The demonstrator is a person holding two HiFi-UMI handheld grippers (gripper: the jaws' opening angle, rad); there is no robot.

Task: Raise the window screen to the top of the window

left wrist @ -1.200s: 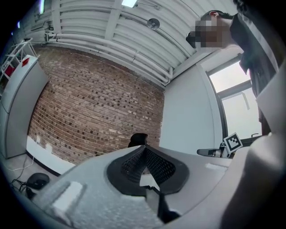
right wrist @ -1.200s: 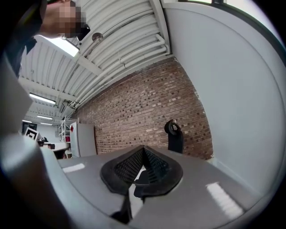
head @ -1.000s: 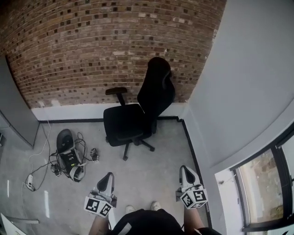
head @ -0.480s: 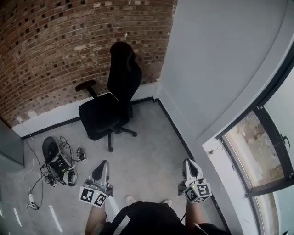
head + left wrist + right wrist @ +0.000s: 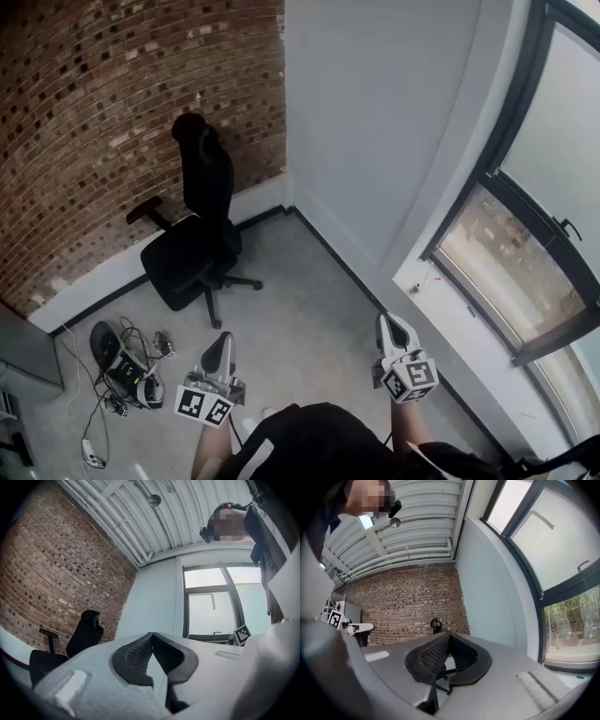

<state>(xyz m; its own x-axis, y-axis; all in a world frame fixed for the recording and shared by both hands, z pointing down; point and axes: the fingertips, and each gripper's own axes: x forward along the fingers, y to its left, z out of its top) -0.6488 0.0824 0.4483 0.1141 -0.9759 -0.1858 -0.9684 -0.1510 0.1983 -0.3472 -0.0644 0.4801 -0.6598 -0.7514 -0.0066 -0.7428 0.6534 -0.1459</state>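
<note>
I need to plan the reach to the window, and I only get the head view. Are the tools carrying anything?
Observer: No. In their own views, the left tool and the right tool each have their jaws together, with nothing between them.
Operator: What does the left tool point at?
Observer: The window is ahead of it and a little to the right, with a small handle on the lower frame bar.
Operator: And the right tool?
Observer: It faces the brick wall, not the glass. The top of the black chair shows just over its tips.
</note>
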